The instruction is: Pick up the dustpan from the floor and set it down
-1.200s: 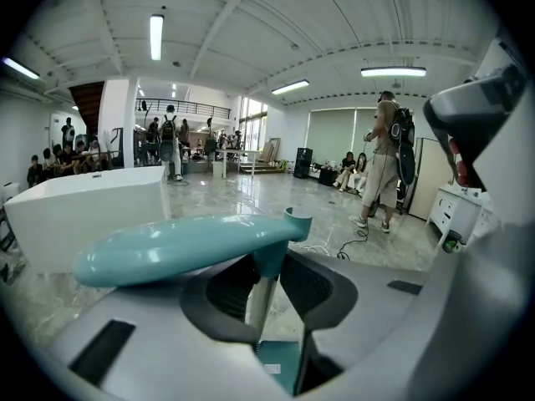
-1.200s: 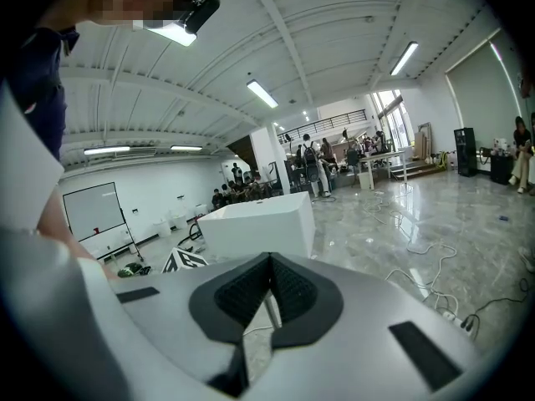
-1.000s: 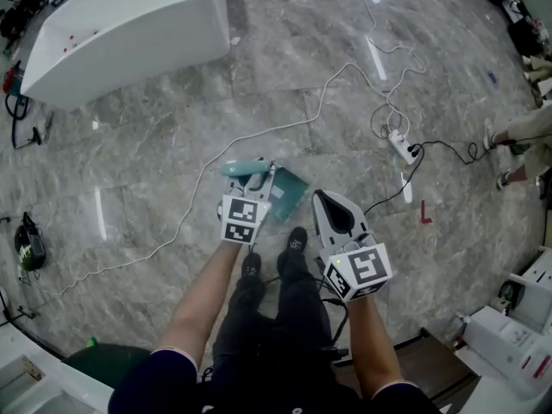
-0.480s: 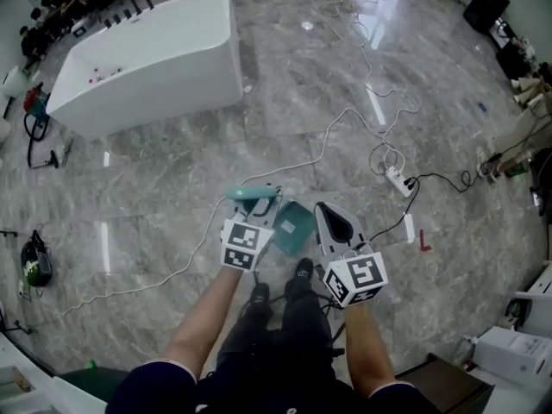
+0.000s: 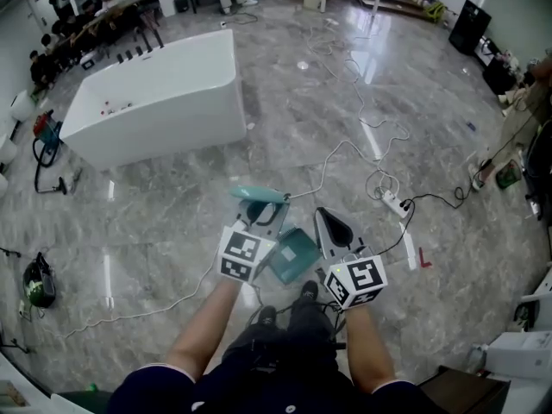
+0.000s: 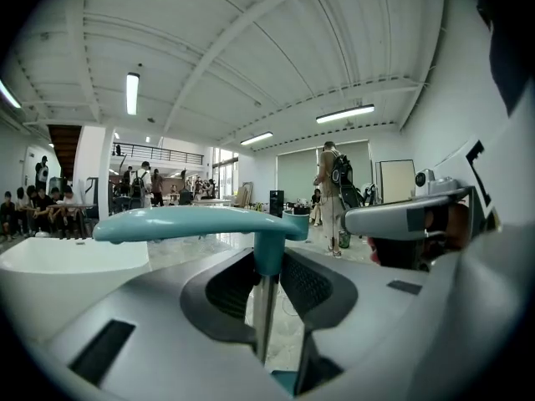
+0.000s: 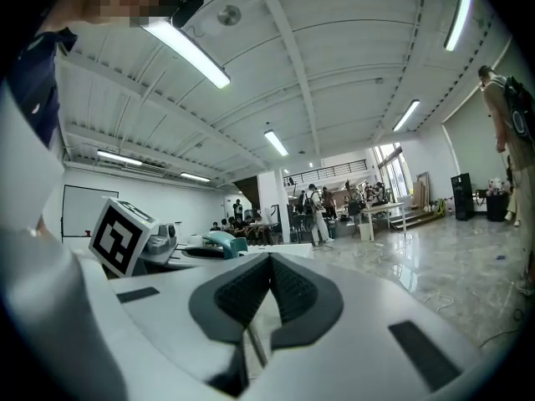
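The person is straightening up, and the dustpan point(image 5: 293, 255) comes up with them. A second ago it sat low over the floor point(image 5: 172, 188) by their shoes point(image 5: 306, 293). Now it hangs clear of the floor above them, and the white bathtub point(image 5: 164, 102) beyond has come further into sight.

The left gripper point(image 5: 263, 218) carries it, jaws closed narrow on the thin metal rod point(image 6: 263, 307) just under the teal handle point(image 5: 259, 195). The pan dangles below, tilted.

The right gripper point(image 5: 330, 224) has risen alongside, just beside the pan but not on it. Its jaws are together with nothing between them.

So the pick-up looks done to me. What remains is setting it down, and the loose white cable point(image 5: 345, 149) across the floor ahead is worth steering round.
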The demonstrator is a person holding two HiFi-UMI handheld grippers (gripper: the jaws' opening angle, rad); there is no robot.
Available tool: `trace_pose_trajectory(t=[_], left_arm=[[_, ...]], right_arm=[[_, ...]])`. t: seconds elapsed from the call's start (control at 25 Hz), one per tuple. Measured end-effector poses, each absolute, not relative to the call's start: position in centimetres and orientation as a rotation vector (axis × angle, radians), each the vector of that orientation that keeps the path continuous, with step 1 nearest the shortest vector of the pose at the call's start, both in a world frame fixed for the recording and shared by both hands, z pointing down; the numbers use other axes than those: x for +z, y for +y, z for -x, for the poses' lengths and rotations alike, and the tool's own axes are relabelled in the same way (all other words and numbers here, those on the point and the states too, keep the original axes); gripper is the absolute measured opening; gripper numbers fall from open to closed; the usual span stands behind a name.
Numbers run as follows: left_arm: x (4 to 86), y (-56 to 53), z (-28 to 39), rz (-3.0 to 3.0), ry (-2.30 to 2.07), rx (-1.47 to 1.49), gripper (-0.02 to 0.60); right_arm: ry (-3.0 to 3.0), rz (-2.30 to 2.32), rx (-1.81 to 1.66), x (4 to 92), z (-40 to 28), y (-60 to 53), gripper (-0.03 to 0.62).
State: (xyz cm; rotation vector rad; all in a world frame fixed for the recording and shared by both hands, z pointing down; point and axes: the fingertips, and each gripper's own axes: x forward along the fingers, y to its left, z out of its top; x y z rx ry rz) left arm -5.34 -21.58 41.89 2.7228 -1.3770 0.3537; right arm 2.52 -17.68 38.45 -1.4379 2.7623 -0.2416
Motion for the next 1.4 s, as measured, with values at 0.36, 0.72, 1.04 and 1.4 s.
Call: trace_pose_trajectory(t=[0.36,0.72,1.04,1.4], left_arm=[[38.0,-17.7,5.5,-2.784,-1.358,0.321,0.107],[37.9,-15.9,6.5,-2.768,-1.356,0.287,0.107],[37.6,-16.2,6.6,-2.771,-1.351,0.267,0.107],[37.8,-17.5,6.0,-2.773,-1.365,0.278,0.107]], right_arm=[[2.734,1.425,-0.163,35.9,-2.0,-14.6,0.006],[2.743,1.412,-0.141,35.3,-0.8,-13.1,0.006],[2.746,1.413,-0.133,35.0,-0.3,-13.5,0.006],[2.739,1.427,-0.124,34.8,-1.1,-14.5,0.006]])
